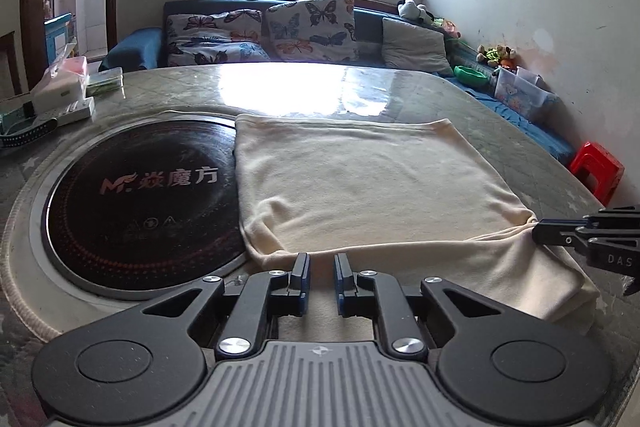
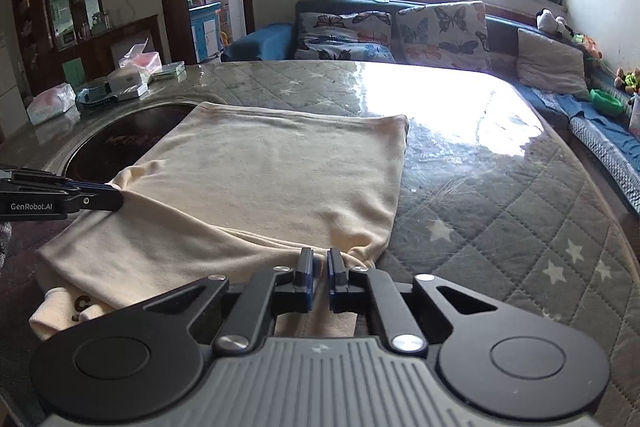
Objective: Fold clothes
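Here the cream garment (image 1: pixel 360 183) lies half folded on the quilted table (image 2: pixel 500 211), its left edge overlapping the round black cooktop (image 1: pixel 140 195), with bare tabletop open beyond and to the right. The left gripper (image 1: pixel 322 261) and right gripper (image 2: pixel 318 257) each pinch the near fold with narrow jaws. Dark print on the near-left layer is too cut off to read.

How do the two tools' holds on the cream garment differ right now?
The left tool sits at the left corner of the cream knit garment's near folded edge, beside the round black cooktop; the right tool sits at the right corner, over the quilted grey table cover. Both pinch that edge with narrowed jaws.
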The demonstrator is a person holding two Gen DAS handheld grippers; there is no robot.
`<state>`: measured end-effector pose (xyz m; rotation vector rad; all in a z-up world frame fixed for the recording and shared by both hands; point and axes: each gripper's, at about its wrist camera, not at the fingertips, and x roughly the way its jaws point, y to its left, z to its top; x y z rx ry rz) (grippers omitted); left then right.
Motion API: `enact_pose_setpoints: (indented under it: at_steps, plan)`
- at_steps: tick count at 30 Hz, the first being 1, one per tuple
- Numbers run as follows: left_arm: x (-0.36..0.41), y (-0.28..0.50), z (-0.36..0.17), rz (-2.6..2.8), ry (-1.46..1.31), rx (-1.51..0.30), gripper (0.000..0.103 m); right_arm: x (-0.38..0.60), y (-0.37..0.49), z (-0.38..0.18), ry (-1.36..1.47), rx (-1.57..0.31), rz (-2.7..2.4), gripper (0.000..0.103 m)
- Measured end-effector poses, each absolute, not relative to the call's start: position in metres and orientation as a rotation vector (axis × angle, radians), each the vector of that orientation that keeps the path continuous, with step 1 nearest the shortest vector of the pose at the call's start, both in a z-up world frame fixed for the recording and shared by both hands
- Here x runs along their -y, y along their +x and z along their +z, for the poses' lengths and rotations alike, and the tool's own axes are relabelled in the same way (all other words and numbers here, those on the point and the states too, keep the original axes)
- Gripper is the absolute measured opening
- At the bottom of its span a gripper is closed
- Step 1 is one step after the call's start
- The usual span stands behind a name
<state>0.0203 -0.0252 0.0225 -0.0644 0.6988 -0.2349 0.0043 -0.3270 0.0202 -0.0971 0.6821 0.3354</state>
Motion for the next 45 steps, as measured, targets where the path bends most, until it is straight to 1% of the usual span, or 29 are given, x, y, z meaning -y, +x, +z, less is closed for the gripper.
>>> enact_pose_setpoints:
  at_steps: [2,4,12,19,22,28,30,32,33,38,42,45]
  plan:
    - [0.023,0.019,0.022,-0.232,-0.062,-0.696,0.014,0.325,0.000,0.026,-0.118,-0.657,0.341,0.011]
    - [0.023,0.019,0.022,-0.228,-0.062,-0.693,0.014,0.321,-0.006,0.031,-0.129,-0.633,0.378,0.012]
    - [0.019,0.019,0.019,-0.192,-0.045,-0.694,0.014,0.302,-0.001,0.009,-0.235,-0.657,0.414,0.011]
    - [0.016,0.004,0.027,-0.238,-0.020,-0.694,0.015,0.309,-0.012,0.024,-0.231,-0.649,0.434,0.012]
    - [0.018,-0.015,0.034,-0.298,0.040,-0.670,0.015,0.308,-0.032,0.032,-0.279,-0.641,0.502,0.012]
    - [0.023,-0.053,0.037,-0.392,0.207,-0.650,0.015,0.312,-0.048,0.024,-0.323,-0.666,0.507,0.012]
    - [0.024,-0.066,0.038,-0.430,0.272,-0.638,0.019,0.313,-0.053,0.022,-0.332,-0.673,0.505,0.012]
    - [0.028,-0.077,0.038,-0.466,0.331,-0.622,0.038,0.314,-0.052,0.024,-0.315,-0.667,0.510,0.013]
    - [0.031,-0.083,0.037,-0.482,0.363,-0.610,0.041,0.314,-0.051,0.025,-0.305,-0.664,0.514,0.013]
    - [0.057,-0.101,0.022,-0.535,0.539,-0.551,0.042,0.314,-0.055,0.028,-0.315,-0.661,0.524,0.014]
    - [0.075,-0.105,0.013,-0.563,0.613,-0.491,0.042,0.315,-0.059,0.031,-0.331,-0.660,0.531,0.020]
    - [0.084,-0.101,0.007,-0.576,0.625,-0.471,0.041,0.314,-0.067,0.034,-0.367,-0.654,0.537,0.029]
